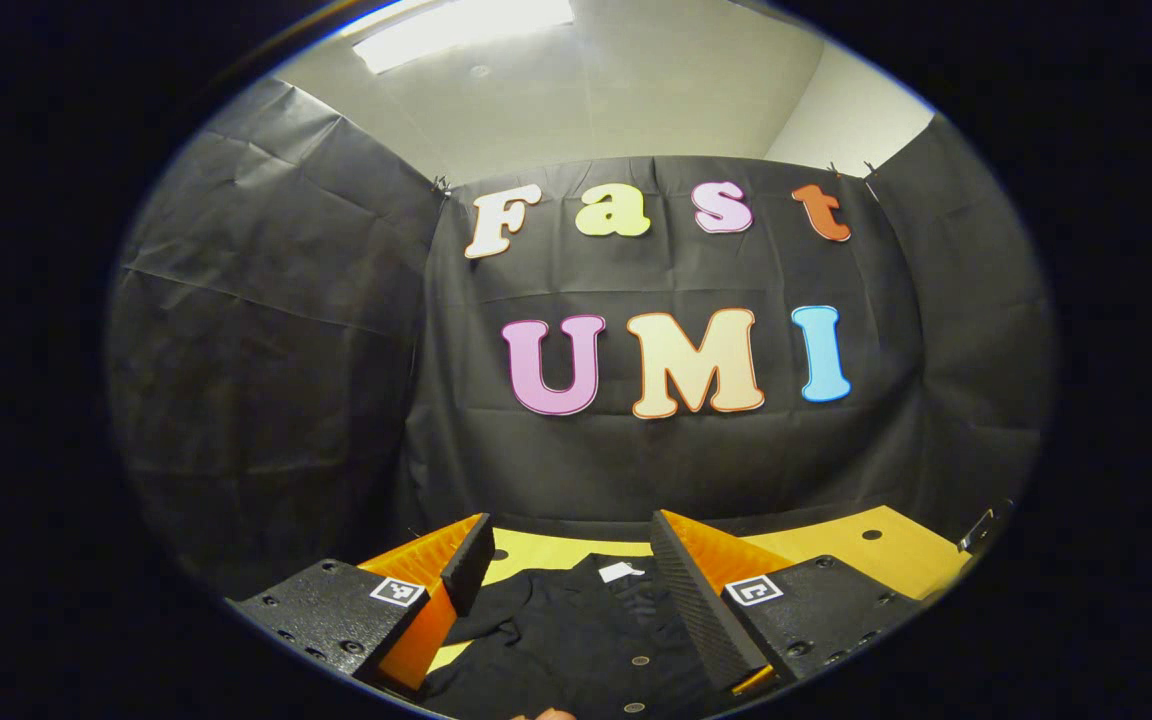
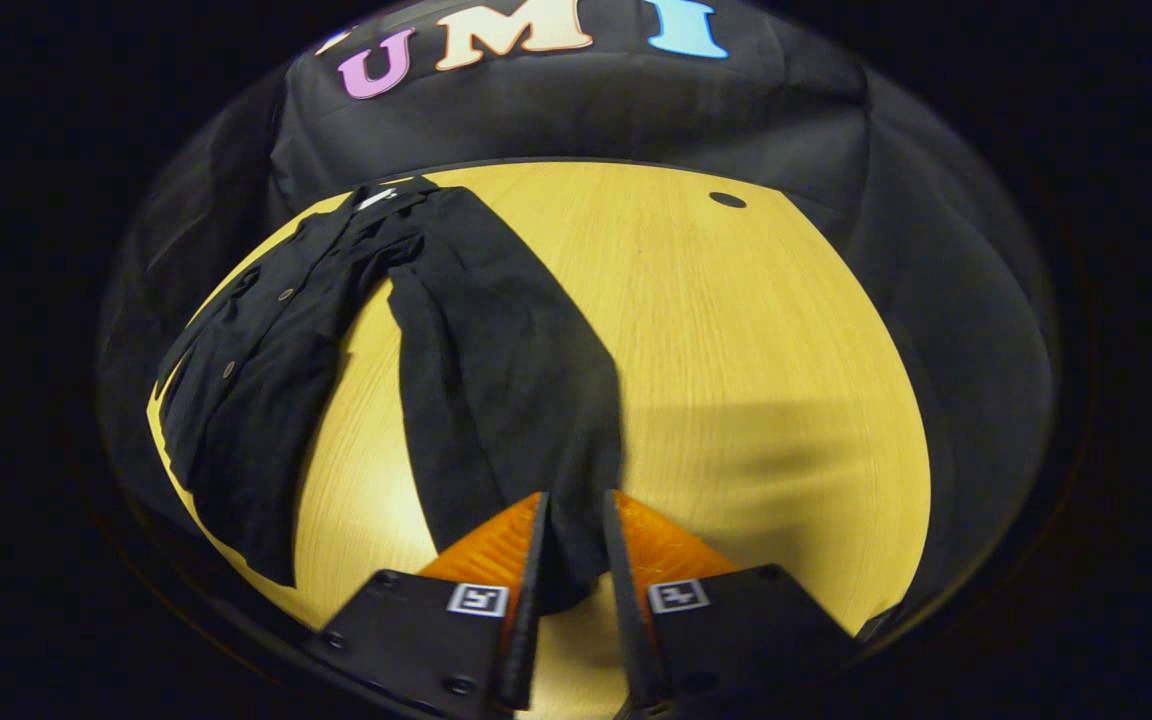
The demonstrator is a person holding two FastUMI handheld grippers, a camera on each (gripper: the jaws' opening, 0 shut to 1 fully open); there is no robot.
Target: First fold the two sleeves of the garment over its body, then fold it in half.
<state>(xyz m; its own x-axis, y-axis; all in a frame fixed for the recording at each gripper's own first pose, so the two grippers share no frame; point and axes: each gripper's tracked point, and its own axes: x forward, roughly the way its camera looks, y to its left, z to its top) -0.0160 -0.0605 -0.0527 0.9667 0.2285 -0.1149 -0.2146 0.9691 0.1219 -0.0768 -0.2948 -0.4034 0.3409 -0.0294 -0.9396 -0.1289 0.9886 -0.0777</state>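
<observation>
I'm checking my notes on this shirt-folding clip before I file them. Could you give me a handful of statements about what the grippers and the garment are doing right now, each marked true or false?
1. The right gripper is closed on the end of a sleeve. True.
2. The left gripper is clamped on the collar. False: its fingers stand wide apart above the black shirt, holding nothing.
3. The sleeve in the right gripper is already folded over the shirt's body. False: it stretches away from the body across the bare wooden table.
4. The shirt has buttons down its front. True.
5. The shirt is folded in half. False: it lies spread out lengthwise.
</observation>
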